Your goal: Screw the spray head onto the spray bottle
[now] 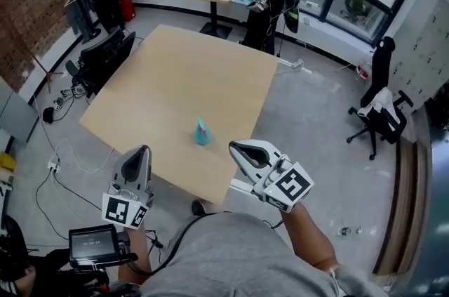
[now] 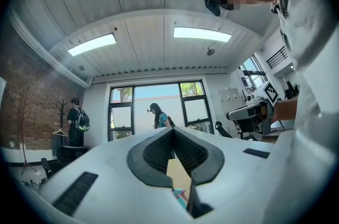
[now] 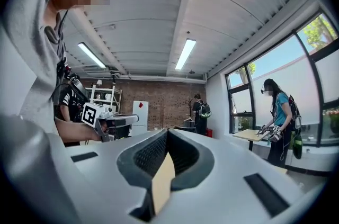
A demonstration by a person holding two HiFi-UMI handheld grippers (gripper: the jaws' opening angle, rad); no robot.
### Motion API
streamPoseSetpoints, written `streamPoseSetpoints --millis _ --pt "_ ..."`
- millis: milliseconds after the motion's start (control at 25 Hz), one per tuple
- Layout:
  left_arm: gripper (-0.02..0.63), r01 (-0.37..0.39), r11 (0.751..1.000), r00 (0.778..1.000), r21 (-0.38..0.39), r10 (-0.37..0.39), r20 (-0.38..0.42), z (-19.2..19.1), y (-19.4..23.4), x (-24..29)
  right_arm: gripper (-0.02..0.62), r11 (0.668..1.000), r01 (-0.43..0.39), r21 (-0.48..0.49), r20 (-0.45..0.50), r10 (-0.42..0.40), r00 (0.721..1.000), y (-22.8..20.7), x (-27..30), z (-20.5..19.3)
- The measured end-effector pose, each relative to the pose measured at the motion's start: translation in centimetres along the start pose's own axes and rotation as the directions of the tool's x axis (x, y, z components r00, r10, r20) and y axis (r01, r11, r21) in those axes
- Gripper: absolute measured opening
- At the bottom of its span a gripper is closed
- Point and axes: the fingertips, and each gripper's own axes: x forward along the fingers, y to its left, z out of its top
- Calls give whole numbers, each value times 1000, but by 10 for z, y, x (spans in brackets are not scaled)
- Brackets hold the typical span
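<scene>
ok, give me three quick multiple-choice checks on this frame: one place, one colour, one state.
1. Where is the spray bottle? A) on the table B) on the floor C) in a tool
2. Its colour? A) red B) teal C) black
3. The left tool and right tool are: A) both open B) both shut, empty C) both shut on the bottle

Answers:
1 A: it stands on the tabletop, ahead of both tools.
2 B: its body reads teal.
3 B: each gripper view shows jaws together at the tips, nothing held.
</scene>
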Motion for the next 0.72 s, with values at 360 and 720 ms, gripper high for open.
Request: streamPoseSetpoints --millis 360,720 --pt "3 -11 1000 1000 26 11 -10 22 -142 -22 5 998 -34 58 -56 37 998 33 -142 -5" --pt "3 -70 997 997 23 71 -25 20 -145 -87 5 994 -87 63 -74 92 993 83 -142 -16"
